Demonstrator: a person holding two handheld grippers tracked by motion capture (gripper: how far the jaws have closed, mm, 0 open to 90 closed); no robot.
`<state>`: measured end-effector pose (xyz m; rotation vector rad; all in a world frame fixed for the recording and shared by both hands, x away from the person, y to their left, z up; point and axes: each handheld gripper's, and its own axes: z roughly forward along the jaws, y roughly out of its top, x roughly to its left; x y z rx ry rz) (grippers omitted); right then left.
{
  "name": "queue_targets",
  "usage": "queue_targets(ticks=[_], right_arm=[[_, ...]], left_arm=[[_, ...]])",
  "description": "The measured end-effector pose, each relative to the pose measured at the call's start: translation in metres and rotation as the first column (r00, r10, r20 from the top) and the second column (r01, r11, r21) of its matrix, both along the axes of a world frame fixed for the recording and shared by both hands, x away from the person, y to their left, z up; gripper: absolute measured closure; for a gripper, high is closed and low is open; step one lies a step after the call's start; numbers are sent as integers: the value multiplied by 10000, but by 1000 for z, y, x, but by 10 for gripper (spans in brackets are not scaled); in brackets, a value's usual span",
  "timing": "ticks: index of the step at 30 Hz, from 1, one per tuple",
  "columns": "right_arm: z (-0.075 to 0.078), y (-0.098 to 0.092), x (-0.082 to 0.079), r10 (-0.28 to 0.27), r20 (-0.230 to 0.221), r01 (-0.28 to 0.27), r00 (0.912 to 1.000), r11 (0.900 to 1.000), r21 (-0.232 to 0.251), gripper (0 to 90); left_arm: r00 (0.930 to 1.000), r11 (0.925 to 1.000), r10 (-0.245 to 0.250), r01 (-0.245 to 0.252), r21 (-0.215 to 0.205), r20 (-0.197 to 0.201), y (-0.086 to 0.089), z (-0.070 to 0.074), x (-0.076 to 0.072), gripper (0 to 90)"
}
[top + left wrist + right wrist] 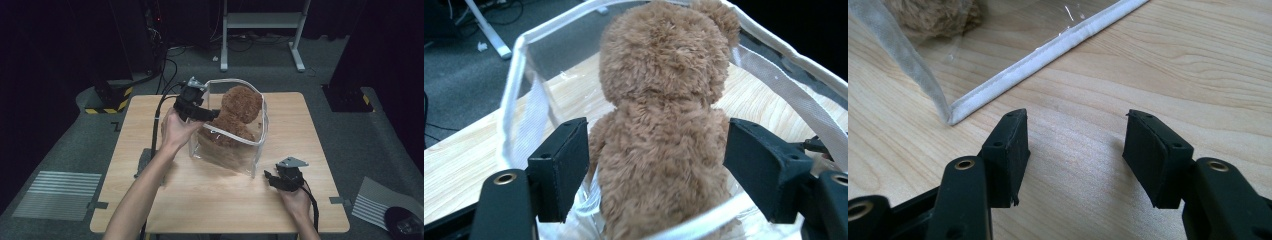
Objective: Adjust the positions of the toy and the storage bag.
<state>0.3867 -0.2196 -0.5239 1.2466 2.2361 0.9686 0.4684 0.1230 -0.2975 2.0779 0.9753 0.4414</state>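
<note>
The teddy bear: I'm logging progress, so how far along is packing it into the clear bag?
Done: the teddy bear sits inside the clear bag. In hand: the left gripper straddles the bear's body, jaws open. The right gripper rests open over the table. Left: withdrawing; the head pokes above the rim.

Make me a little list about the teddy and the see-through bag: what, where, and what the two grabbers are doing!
toy: brown teddy bear, sitting inside the bag
bag: clear bag with white trim, standing on the table, top open
table: light wooden table
left gripper: at the bag's top, jaws open on either side of the teddy's back, pads not pressing on it
right gripper: low over the table beside the bag's corner, jaws open, nothing between them
</note>
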Motion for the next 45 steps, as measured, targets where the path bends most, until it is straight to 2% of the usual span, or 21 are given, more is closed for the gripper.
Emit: queue_targets(ticks=[8, 14, 25, 29, 37, 40, 45], right_arm=[[0, 0, 0, 11, -6, -11, 10000, 10000, -7, 410], [0, 0, 0, 11, -2, -11, 10000, 10000, -7, 409], [0, 0, 0, 9, -7, -9, 10000, 10000, -5, 409], [0, 0, 0, 9, -5, -9, 10000, 10000, -6, 409], [0, 0, 0, 20, -5, -20, 10000, 10000, -10, 407], [0, 0, 0, 15, -10, -15, 10000, 10000, -9, 407], [0, 0, 0, 32, -7, -32, 10000, 10000, -12, 404]], left_arm=[[9992, 9982, 275, -259, -532, 298, 32, -3, -19, 262], [9984, 9957, 477, -451, -804, 301, 51, -11, -30, 262], [9952, 9925, 901, -864, -870, 391, 80, -30, -52, 262], [9941, 9925, 987, -951, -762, 451, 88, -37, -61, 263], [9917, 9884, 1233, -1196, -931, 354, 107, -55, -76, 265], [9919, 9889, 1224, -1189, -892, 343, 111, -61, -82, 262], [9926, 9868, 1203, -1178, -1114, 163, 118, -73, -91, 259]])
